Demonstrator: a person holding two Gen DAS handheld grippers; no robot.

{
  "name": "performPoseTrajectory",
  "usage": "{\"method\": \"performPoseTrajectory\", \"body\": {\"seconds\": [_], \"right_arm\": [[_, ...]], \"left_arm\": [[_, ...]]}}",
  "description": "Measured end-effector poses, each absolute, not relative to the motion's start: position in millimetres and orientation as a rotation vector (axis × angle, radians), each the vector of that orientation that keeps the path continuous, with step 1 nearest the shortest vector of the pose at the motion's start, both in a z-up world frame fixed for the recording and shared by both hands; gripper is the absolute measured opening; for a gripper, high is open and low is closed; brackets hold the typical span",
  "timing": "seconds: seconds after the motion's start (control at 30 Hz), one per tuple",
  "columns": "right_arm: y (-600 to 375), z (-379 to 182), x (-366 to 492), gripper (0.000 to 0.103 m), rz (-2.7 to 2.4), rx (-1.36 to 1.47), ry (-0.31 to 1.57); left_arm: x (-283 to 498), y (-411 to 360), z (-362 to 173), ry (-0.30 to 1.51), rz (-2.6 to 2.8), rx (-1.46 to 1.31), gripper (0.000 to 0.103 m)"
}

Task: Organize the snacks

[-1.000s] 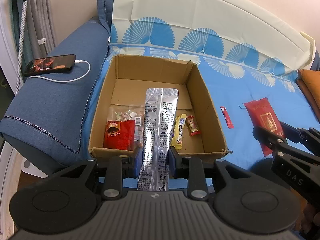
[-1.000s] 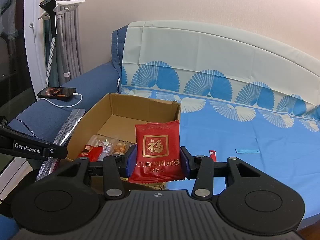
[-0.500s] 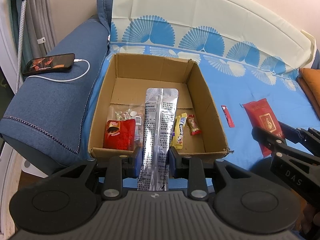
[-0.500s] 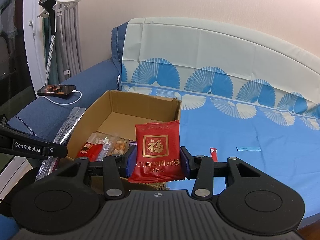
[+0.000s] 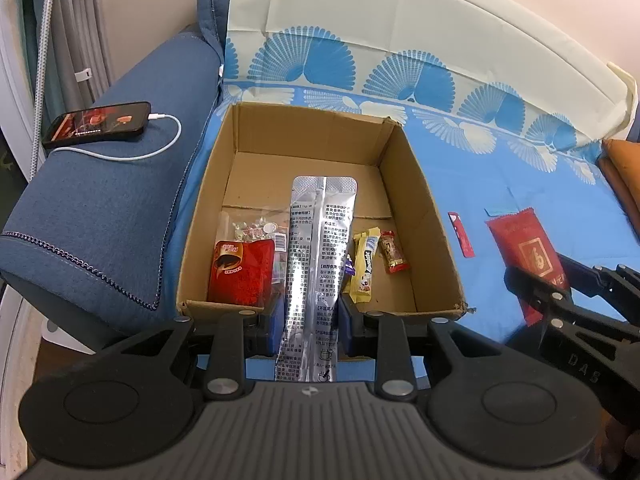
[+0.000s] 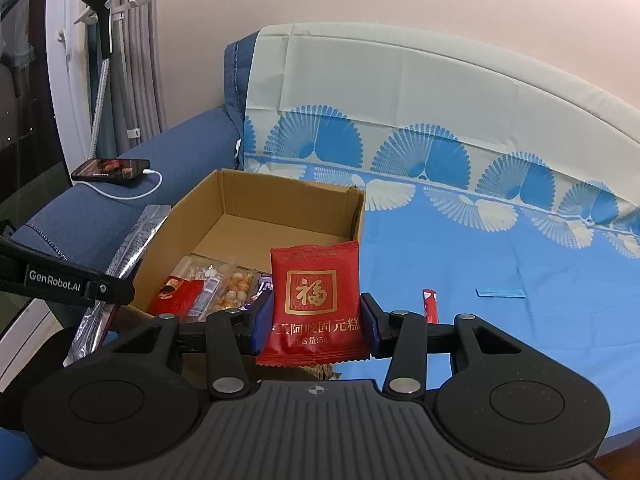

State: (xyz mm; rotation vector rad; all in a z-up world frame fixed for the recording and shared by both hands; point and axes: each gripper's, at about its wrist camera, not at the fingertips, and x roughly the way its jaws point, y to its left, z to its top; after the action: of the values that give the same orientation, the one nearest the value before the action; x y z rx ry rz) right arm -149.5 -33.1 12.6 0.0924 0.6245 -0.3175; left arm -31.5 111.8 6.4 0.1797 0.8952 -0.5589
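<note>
Left gripper (image 5: 311, 314): at bottom centre of the left wrist view, its pads clamped on the low end of a long silver sachet (image 5: 320, 256), which stands up over the near wall of the cardboard box (image 5: 432, 240).
Right gripper (image 6: 316, 326): bottom centre of the right wrist view, jaws pinching a red packet (image 6: 316, 304) by its side edges (film looks slick).
Risk, near: released here, the sachet's tail could catch the box's near wall and tip outward.
Risk, mid-frame: both grippers heading for one box could bump.
Box contents: red pouch (image 5: 242, 272), yellow bar (image 5: 365, 266) and small red candy (image 5: 394, 252) lie inside.
Left out, right of centre: red stick (image 5: 461, 234) on the blue sheet (image 5: 500, 184).
Far, upper left: phone (image 5: 98, 124), charging on the armrest.
</note>
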Motion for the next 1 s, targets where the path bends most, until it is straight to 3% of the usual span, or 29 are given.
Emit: {"method": "performPoseTrajectory", "body": {"seconds": [1.0], "right_arm": [[-57.7, 2.1, -61.8, 0.048, -0.298, 0.142, 0.661]], "left_arm": [[59.9, 73.6, 2.0, 0.886, -0.527, 0.118, 0.031]]}}
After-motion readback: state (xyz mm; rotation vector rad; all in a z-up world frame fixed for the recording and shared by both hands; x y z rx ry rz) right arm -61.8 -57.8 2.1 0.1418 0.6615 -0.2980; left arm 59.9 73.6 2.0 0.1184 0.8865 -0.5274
